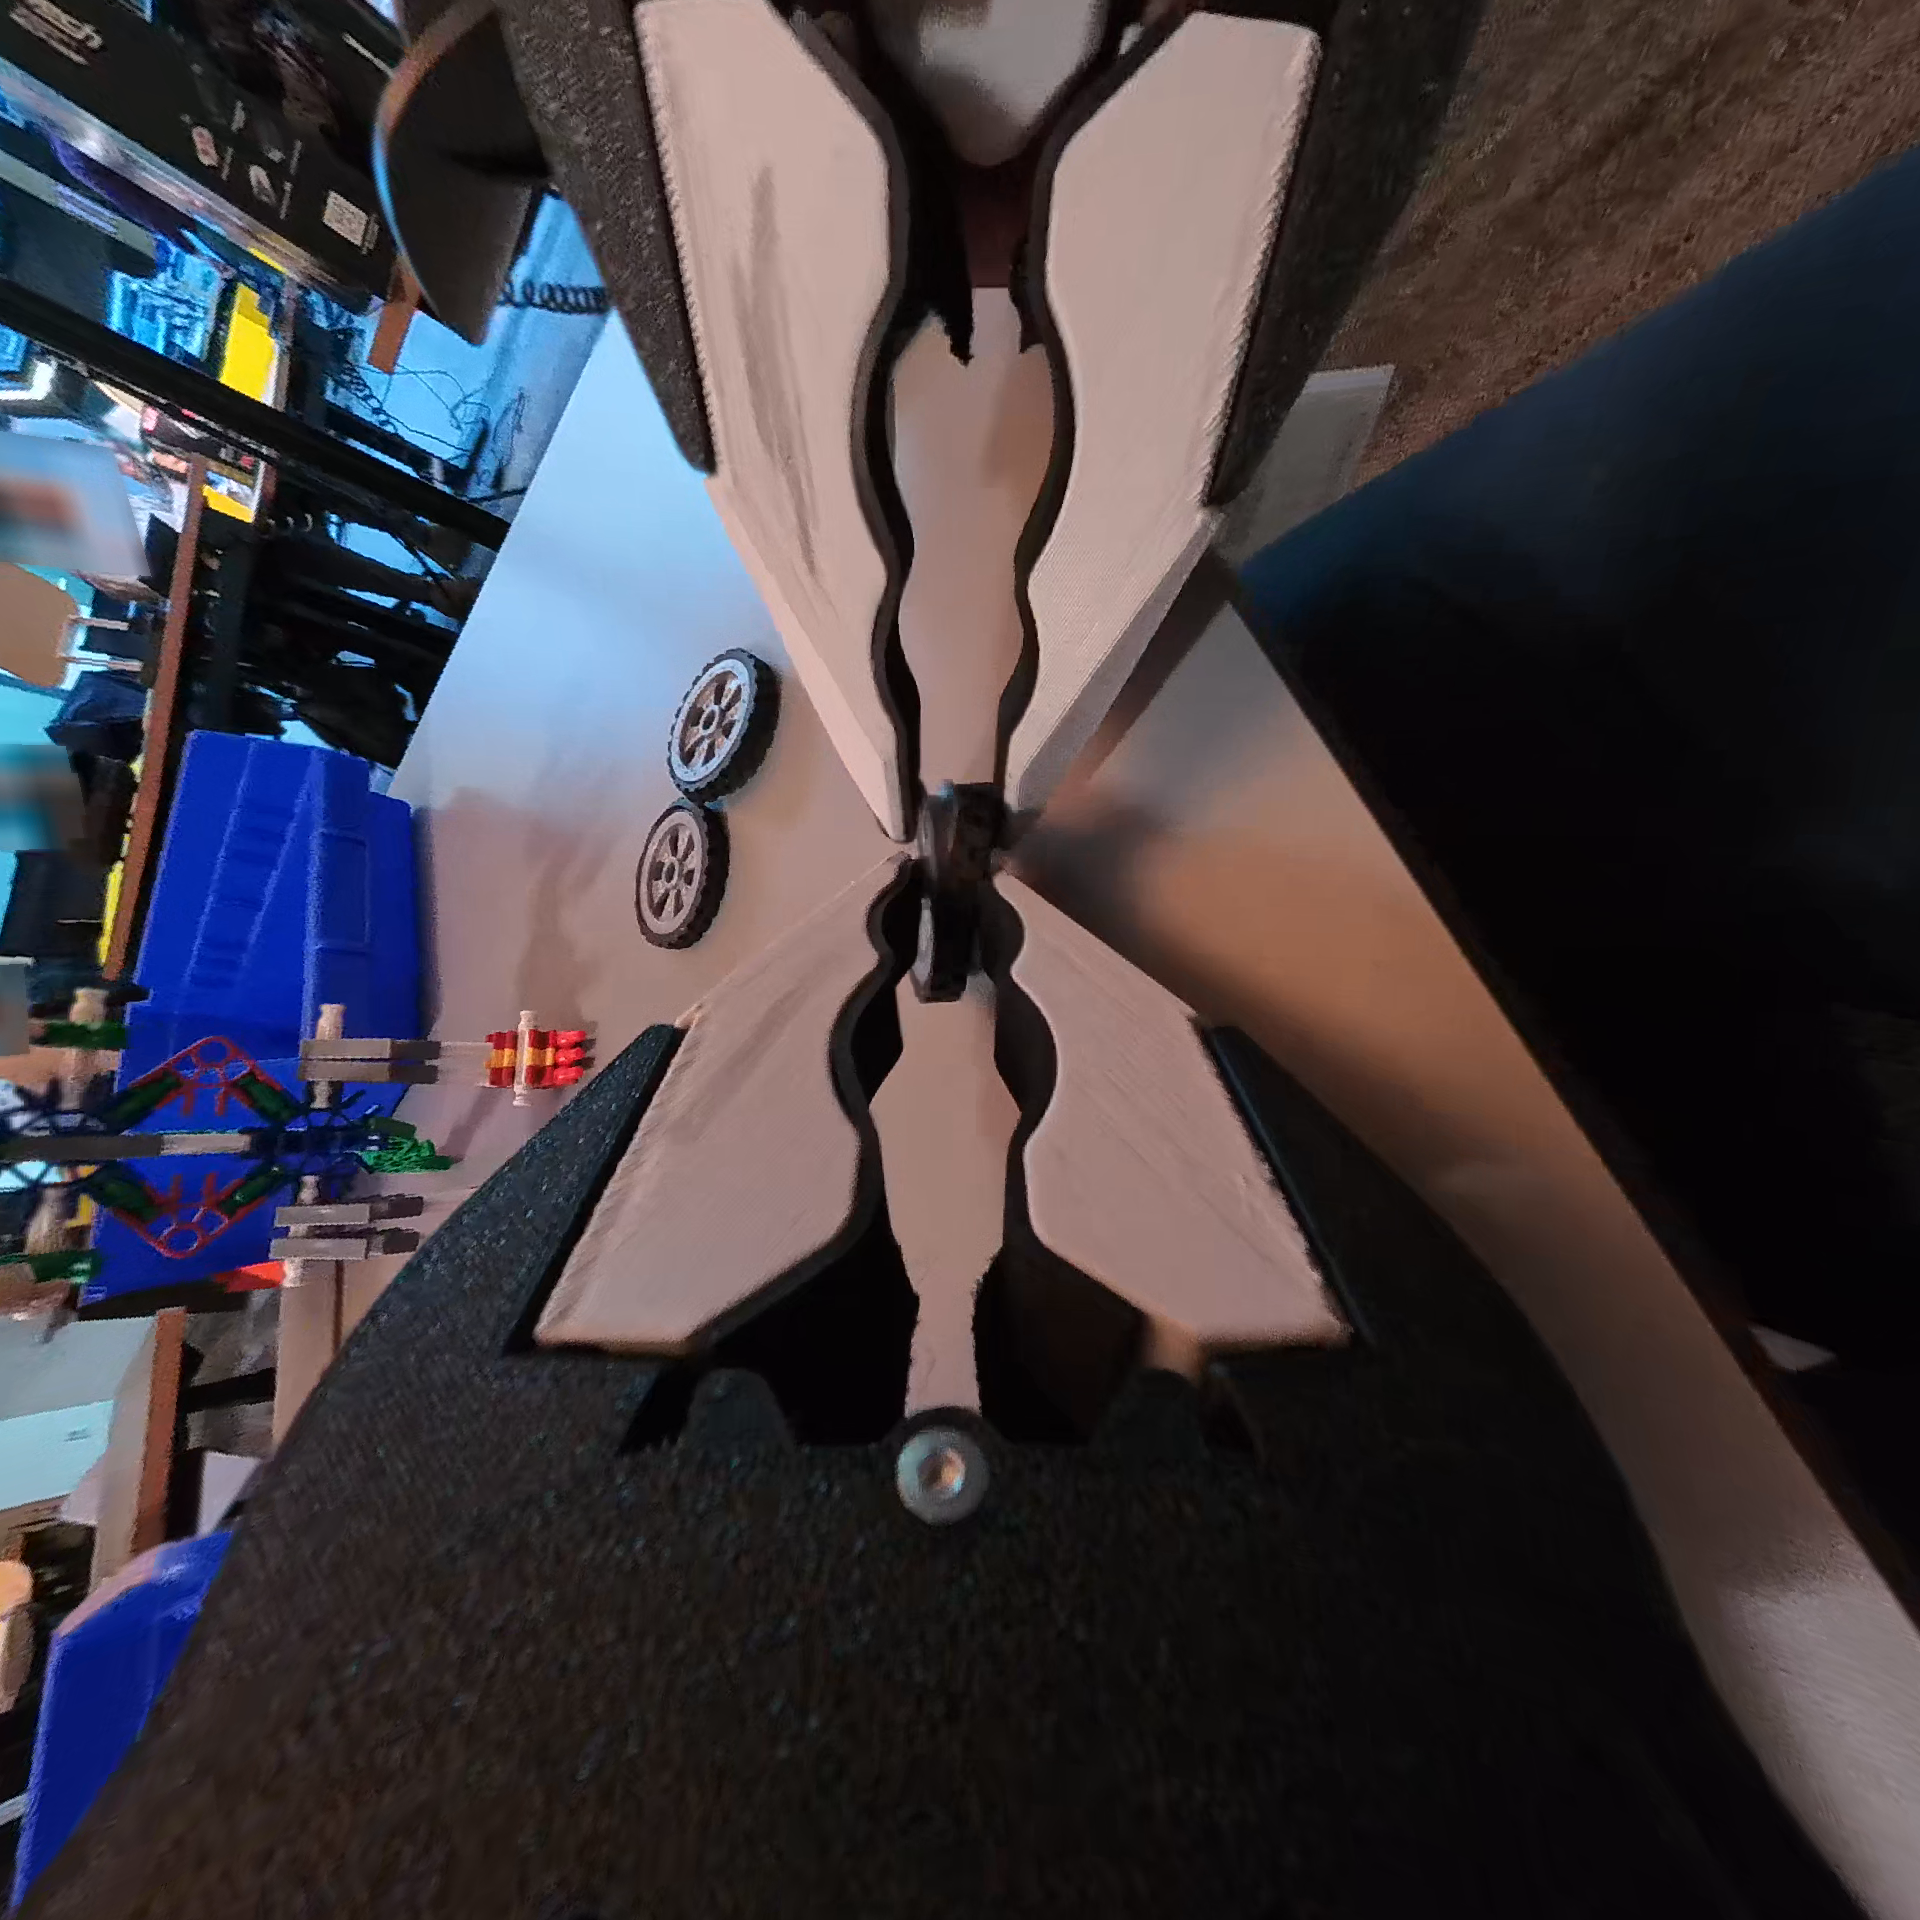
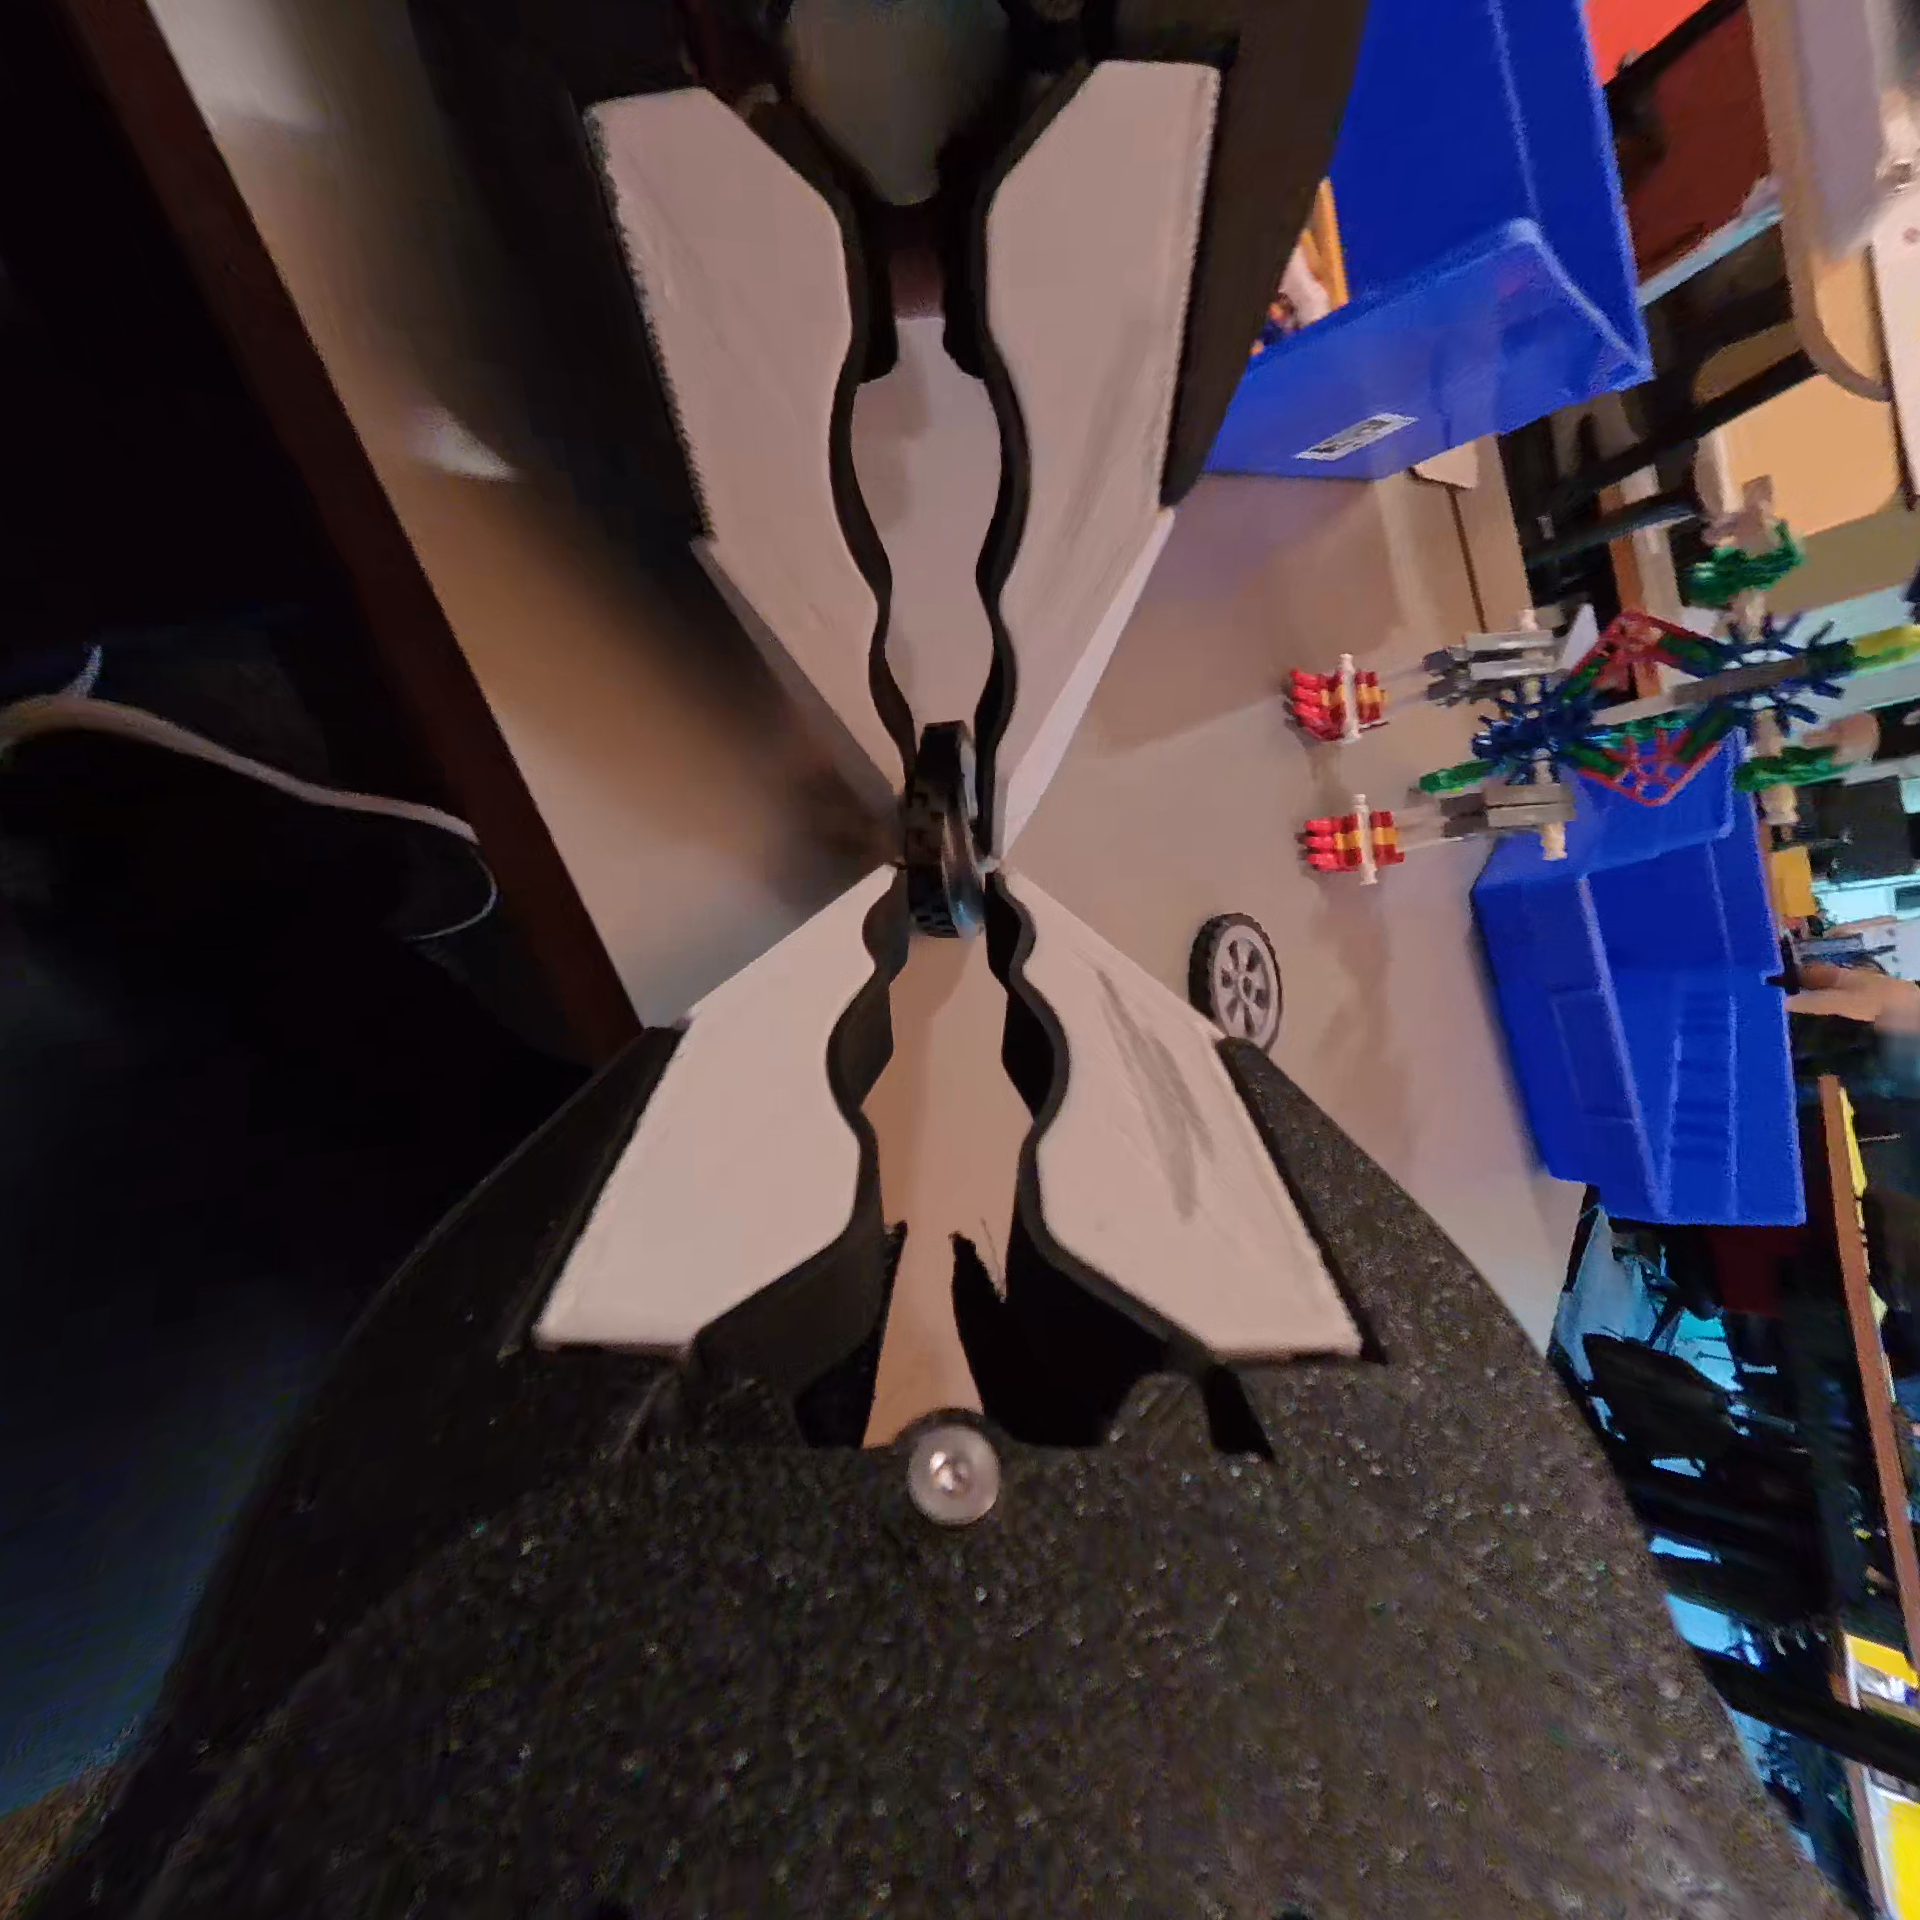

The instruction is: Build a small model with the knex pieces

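Both claws are face to face here, pinching the same little black wheel edge-on over the table (image 1: 582, 582); left claw (image 1: 951, 977) clamped on the wheel (image 1: 951, 894), right claw (image 2: 940, 914) gripping it too; two more wheels (image 1: 681, 873) lie flat on the table just beside; a toy build (image 2: 1662, 727) with red tips sits farther back by the blue bins (image 2: 1662, 1039).

Both wrist views look forward along their own jaws, rolled sideways, close above the white tabletop (image 1: 582, 665); they face each other from opposite sides, sharing the rod-and-connector model (image 1: 260, 1132) and blue bins (image 2: 1642, 997).
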A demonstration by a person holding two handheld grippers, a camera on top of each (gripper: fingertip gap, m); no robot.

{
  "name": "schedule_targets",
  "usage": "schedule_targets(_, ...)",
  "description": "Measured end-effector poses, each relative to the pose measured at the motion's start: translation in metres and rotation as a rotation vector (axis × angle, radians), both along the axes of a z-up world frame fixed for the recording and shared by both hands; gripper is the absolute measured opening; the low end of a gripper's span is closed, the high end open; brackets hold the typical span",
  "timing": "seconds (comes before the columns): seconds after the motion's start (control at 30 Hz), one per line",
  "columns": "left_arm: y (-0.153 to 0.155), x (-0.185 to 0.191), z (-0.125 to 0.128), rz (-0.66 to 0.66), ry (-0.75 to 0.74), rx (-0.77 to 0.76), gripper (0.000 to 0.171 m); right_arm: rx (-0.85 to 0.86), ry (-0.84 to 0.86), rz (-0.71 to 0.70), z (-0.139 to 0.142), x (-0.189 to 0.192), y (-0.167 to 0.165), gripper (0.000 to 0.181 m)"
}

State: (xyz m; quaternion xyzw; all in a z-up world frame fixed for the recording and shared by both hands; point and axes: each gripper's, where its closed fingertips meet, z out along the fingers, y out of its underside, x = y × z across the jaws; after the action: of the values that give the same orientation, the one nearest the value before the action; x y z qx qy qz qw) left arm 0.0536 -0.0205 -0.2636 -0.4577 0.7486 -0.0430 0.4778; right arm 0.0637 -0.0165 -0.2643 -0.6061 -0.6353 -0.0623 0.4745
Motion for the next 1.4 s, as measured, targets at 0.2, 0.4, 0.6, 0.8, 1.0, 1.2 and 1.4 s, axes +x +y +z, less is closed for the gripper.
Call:
schedule_targets(0.2, -0.001, -0.006, -0.006, 0.016, 0.021, 0.023, 0.010, -0.026, -0.062, 0.021, -0.007, -0.006, -0.004, 0.013)
schedule_targets(0.4, -0.001, -0.006, -0.007, 0.004, 0.050, -0.005, 0.009, -0.050, -0.130, 0.026, -0.008, -0.007, -0.004, 0.013)
schedule_targets(0.6, 0.003, -0.006, 0.000, 0.019, -0.020, -0.066, 0.008, -0.078, -0.093, 0.049, -0.002, -0.007, 0.001, 0.015)
schedule_targets(0.8, 0.004, -0.008, 0.003, 0.008, -0.084, -0.198, 0.007, -0.030, -0.033, -0.007, 0.000, -0.001, 0.007, 0.015)
schedule_targets(1.0, 0.007, -0.010, 0.004, 0.042, -0.105, -0.254, 0.008, -0.033, -0.020, 0.004, 0.002, -0.006, 0.011, 0.012)
schedule_targets(1.2, 0.011, -0.014, 0.004, 0.065, -0.078, -0.137, 0.009, -0.075, -0.107, 0.028, -0.001, -0.012, 0.013, 0.012)
schedule_targets(1.4, 0.010, -0.015, 0.003, 0.060, -0.048, -0.033, 0.011, -0.114, -0.190, 0.076, -0.006, -0.014, 0.010, 0.012)
